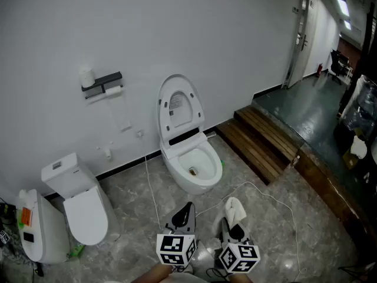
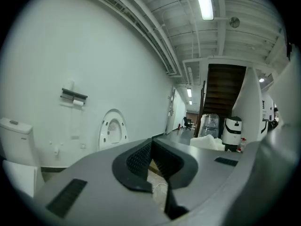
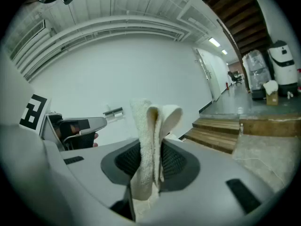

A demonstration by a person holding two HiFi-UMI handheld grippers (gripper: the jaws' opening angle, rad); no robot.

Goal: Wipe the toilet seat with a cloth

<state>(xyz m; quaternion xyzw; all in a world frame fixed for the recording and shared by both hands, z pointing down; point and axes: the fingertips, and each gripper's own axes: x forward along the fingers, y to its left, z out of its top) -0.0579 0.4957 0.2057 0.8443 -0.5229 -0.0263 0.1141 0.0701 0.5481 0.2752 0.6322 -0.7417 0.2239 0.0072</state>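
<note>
A white toilet (image 1: 189,168) stands against the wall with its lid (image 1: 179,106) raised and its bowl open. Both grippers hover over the floor in front of it, near the bottom of the head view. My right gripper (image 1: 234,220) is shut on a folded white cloth (image 1: 235,207), which sticks up between the jaws (image 3: 151,140). My left gripper (image 1: 184,216) is shut with nothing between its jaws (image 2: 149,157). The raised lid (image 2: 112,130) shows ahead in the left gripper view. The left gripper (image 3: 75,125) also appears at the left of the right gripper view.
A second white toilet (image 1: 82,208) stands at the left. A paper holder (image 1: 103,86) hangs on the wall. Wooden steps (image 1: 264,139) rise at the right toward a doorway (image 1: 299,37). A white cable (image 1: 259,187) lies across the marble floor.
</note>
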